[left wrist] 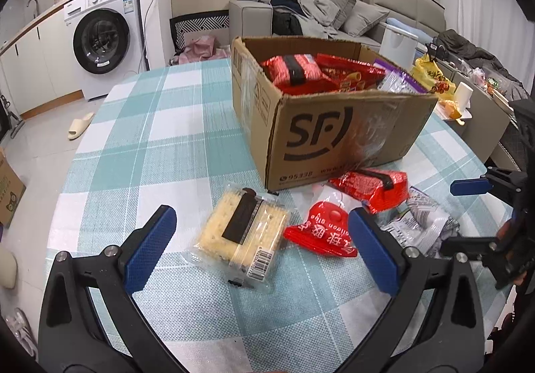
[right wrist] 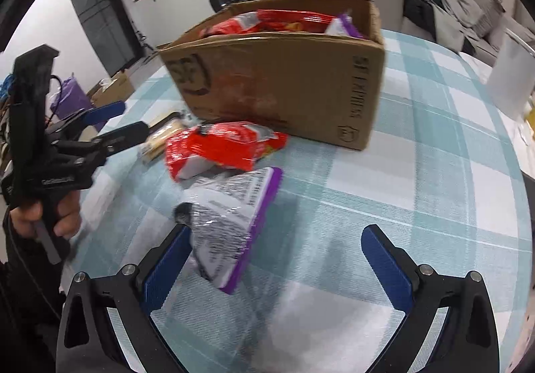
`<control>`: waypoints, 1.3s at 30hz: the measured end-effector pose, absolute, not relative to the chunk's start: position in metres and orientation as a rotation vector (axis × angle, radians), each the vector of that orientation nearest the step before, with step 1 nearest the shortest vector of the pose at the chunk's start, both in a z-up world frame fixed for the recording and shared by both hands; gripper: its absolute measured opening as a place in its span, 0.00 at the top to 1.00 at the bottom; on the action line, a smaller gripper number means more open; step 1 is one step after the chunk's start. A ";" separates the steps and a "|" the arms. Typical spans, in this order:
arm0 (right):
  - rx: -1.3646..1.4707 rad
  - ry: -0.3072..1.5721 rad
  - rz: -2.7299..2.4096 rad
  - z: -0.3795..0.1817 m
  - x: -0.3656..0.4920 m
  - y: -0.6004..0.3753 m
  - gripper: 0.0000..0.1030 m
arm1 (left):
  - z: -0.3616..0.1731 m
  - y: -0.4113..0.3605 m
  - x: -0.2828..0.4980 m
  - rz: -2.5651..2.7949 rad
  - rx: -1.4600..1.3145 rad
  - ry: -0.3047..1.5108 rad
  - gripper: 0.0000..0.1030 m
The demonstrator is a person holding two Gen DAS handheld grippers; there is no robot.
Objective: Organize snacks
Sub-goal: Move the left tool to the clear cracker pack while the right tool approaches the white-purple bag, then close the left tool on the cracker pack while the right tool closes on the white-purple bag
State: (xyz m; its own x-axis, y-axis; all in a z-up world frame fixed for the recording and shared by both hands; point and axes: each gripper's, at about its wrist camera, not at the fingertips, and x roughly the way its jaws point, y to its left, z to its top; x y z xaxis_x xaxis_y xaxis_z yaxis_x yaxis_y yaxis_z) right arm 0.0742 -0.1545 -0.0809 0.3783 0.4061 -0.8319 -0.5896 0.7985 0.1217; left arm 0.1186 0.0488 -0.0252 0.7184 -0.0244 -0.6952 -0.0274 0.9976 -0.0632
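Note:
An open cardboard box (left wrist: 334, 135) holding several red and purple snack packs stands on the checked table; it also shows in the right wrist view (right wrist: 284, 82). In front of it lie a yellow cracker pack (left wrist: 244, 232), a red pouch (left wrist: 321, 232), a red wrapped pack (left wrist: 371, 185) and a silver-purple bag (left wrist: 421, 222). My left gripper (left wrist: 264, 249) is open, low over the table, with the cracker pack between its fingers. My right gripper (right wrist: 281, 266) is open over the silver-purple bag (right wrist: 230, 222), whose near end lies by its left finger. Red packs (right wrist: 220, 145) lie beyond.
The table (left wrist: 167, 138) has a teal and white checked cloth and a rounded edge. A washing machine (left wrist: 100, 38) and counter stand at the back left, a sofa (left wrist: 317, 11) with clothes behind the box. A white object (right wrist: 511, 78) stands at the table's right.

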 end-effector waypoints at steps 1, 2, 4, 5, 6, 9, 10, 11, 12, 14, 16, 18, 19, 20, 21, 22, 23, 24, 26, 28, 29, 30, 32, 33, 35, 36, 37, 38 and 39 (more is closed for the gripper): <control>-0.206 1.002 0.659 -0.082 0.074 -0.151 0.01 | -0.028 0.049 0.121 0.005 -0.069 0.778 0.01; -0.206 1.005 0.665 -0.084 0.072 -0.149 0.01 | -0.029 0.049 0.121 0.007 -0.068 0.782 0.01; -0.205 1.017 0.674 -0.088 0.072 -0.145 0.01 | -0.032 0.051 0.123 0.008 -0.070 0.788 0.01; -0.200 1.022 0.676 -0.089 0.072 -0.143 0.01 | -0.033 0.052 0.124 0.011 -0.071 0.792 0.01; -0.192 1.030 0.679 -0.091 0.072 -0.142 0.01 | -0.035 0.053 0.125 0.013 -0.071 0.798 0.01; -0.167 1.057 0.690 -0.098 0.075 -0.138 0.01 | -0.042 0.056 0.130 0.049 -0.048 0.824 0.01; -0.173 1.052 0.689 -0.098 0.074 -0.137 0.01 | -0.044 0.057 0.131 0.051 -0.047 0.830 0.01; -0.174 1.049 0.691 -0.099 0.074 -0.136 0.01 | -0.047 0.059 0.133 0.052 -0.050 0.841 0.01; -0.169 1.050 0.694 -0.099 0.074 -0.135 0.01 | -0.049 0.061 0.135 0.055 -0.053 0.852 0.01; -0.157 1.044 0.698 -0.098 0.075 -0.135 0.01 | -0.054 0.064 0.136 0.067 -0.051 0.865 0.01; -0.148 1.036 0.699 -0.097 0.074 -0.135 0.01 | -0.058 0.067 0.140 0.083 -0.048 0.878 0.01; -0.142 1.030 0.704 -0.096 0.074 -0.135 0.02 | -0.061 0.070 0.142 0.091 -0.050 0.887 0.01; -0.138 1.026 0.707 -0.095 0.074 -0.134 0.05 | -0.063 0.071 0.143 0.092 -0.049 0.893 0.01; -0.135 1.025 0.710 -0.094 0.074 -0.135 0.09 | -0.065 0.072 0.145 0.096 -0.042 0.904 0.01; -0.132 1.023 0.714 -0.094 0.073 -0.134 0.11 | -0.067 0.073 0.146 0.102 -0.036 0.911 0.01; -0.133 1.019 0.717 -0.094 0.073 -0.133 0.15 | -0.069 0.074 0.147 0.108 -0.035 0.916 0.01; -0.132 1.019 0.720 -0.093 0.073 -0.133 0.16 | -0.071 0.075 0.147 0.109 -0.040 0.922 0.01; -0.132 1.017 0.722 -0.093 0.073 -0.132 0.17 | -0.072 0.075 0.148 0.106 -0.046 0.931 0.01; -0.133 1.011 0.725 -0.092 0.072 -0.131 0.19 | -0.077 0.076 0.152 0.101 -0.045 0.952 0.01; -0.129 1.007 0.729 -0.091 0.071 -0.131 0.20 | -0.079 0.076 0.153 0.093 -0.046 0.957 0.05; -0.128 1.004 0.729 -0.091 0.071 -0.131 0.22 | -0.079 0.075 0.152 0.087 -0.048 0.956 0.06; -0.126 1.001 0.730 -0.090 0.070 -0.132 0.23 | -0.080 0.076 0.152 0.077 -0.052 0.953 0.09; -0.120 0.999 0.736 -0.089 0.071 -0.131 0.24 | -0.080 0.076 0.152 0.054 -0.066 0.947 0.16; -0.120 0.997 0.737 -0.089 0.070 -0.131 0.25 | -0.079 0.077 0.152 0.053 -0.066 0.941 0.20; -0.115 0.996 0.737 -0.089 0.071 -0.130 0.26 | -0.079 0.076 0.151 0.047 -0.065 0.930 0.29; -0.109 0.997 0.739 -0.088 0.071 -0.131 0.28 | -0.077 0.075 0.150 0.044 -0.067 0.928 0.31; -0.100 0.997 0.743 -0.087 0.071 -0.131 0.29 | -0.077 0.075 0.150 0.042 -0.068 0.926 0.32; -0.094 0.995 0.746 -0.085 0.070 -0.134 0.30 | -0.077 0.075 0.149 0.034 -0.074 0.921 0.34; -0.085 0.993 0.751 -0.084 0.070 -0.135 0.30 | -0.076 0.076 0.149 0.025 -0.083 0.918 0.35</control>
